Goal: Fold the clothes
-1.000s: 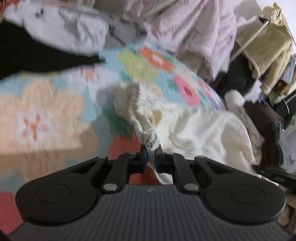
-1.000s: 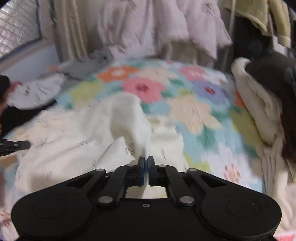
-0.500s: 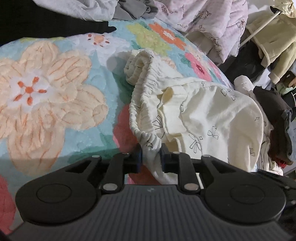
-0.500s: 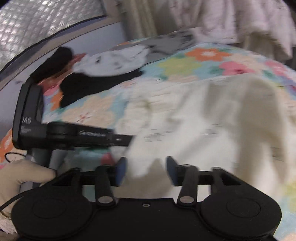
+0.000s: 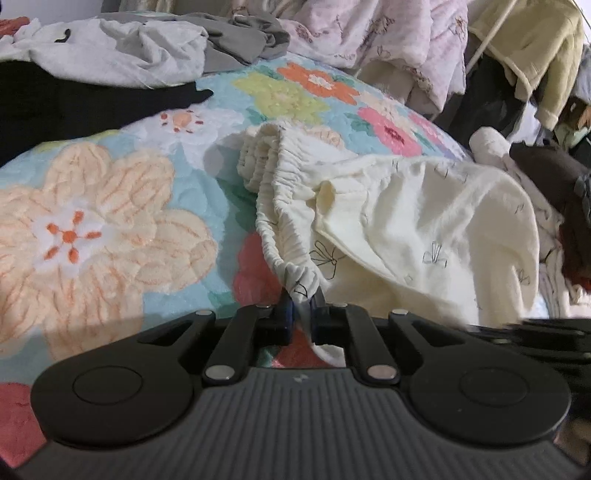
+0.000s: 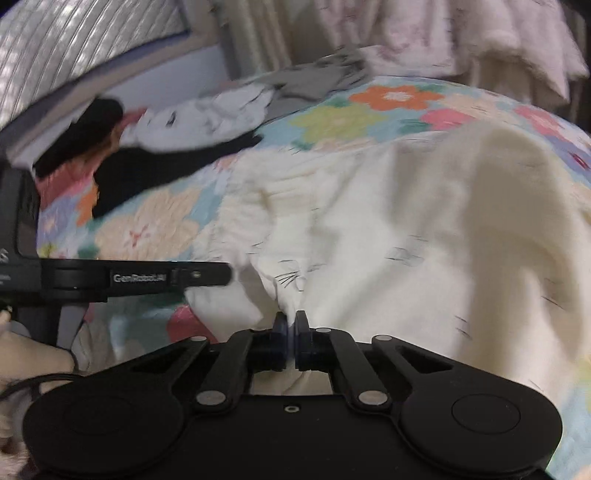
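Observation:
Cream pyjama trousers [image 5: 424,229] with small bow prints lie bunched on a flowered quilt [image 5: 92,229]. Their gathered elastic waistband [image 5: 273,206] runs toward me in the left wrist view, and my left gripper [image 5: 302,308] is shut on its near end. In the right wrist view the same cream trousers [image 6: 443,229] fill the middle and right, and my right gripper [image 6: 291,328] is shut on a pinched fold of them. The left gripper [image 6: 229,275] reaches in from the left edge there, touching the cloth just left of my right one.
A black garment [image 5: 74,99], a white one [image 5: 122,51] and a grey one [image 5: 243,44] lie at the quilt's far side. Pink bedding [image 5: 388,33] and hung clothes [image 5: 524,55] crowd the back right. A hand [image 6: 29,354] holds the left gripper's handle.
Half a second ago my right gripper stood open over the cloth; now it has shut on a fold. My left gripper has tightened on the waistband, which now rises slightly.

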Tool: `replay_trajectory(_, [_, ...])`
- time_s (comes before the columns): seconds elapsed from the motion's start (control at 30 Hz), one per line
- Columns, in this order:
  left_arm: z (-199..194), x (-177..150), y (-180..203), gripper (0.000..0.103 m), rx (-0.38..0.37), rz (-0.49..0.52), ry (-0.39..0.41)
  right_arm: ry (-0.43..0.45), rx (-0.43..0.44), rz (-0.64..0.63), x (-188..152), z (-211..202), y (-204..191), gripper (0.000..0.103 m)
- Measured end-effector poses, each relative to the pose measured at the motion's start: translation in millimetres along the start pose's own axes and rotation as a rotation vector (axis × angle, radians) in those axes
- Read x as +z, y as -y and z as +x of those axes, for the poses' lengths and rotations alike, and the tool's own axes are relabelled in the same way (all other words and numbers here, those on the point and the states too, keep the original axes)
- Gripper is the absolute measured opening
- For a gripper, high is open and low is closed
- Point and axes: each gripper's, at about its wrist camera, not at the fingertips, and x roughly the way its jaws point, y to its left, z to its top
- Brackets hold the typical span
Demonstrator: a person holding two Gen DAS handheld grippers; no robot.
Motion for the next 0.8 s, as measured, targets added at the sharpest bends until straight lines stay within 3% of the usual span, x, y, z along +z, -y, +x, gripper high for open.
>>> replay_trajectory(0.3, [-33.8, 15.5, -1.6, 0.008, 0.083, 0.066, 0.096, 0.071, -0.104, 0.169, -34.8, -88.6, 60.3, 0.003])
replay_trajectory(0.47, [-61.9, 20.6, -19.7, 0.008, 0.145, 0.019, 0.139, 0.107, -0.120, 0.285, -63.9, -130.3, 94.2, 0.003])
replay_trajectory(0.6, [-84.6, 22.3, -33.4, 0.008, 0.164, -0.046, 0.167, 0.101, -0.117, 0.320, -81.0, -136.7, 105.5, 0.003])
replay_trajectory(0.8, [-124.8, 31.1, -29.9, 0.008, 0.230, -0.032, 0.257, 0.117, -0.140, 0.339, -92.6, -140.8, 123.6, 0.003])
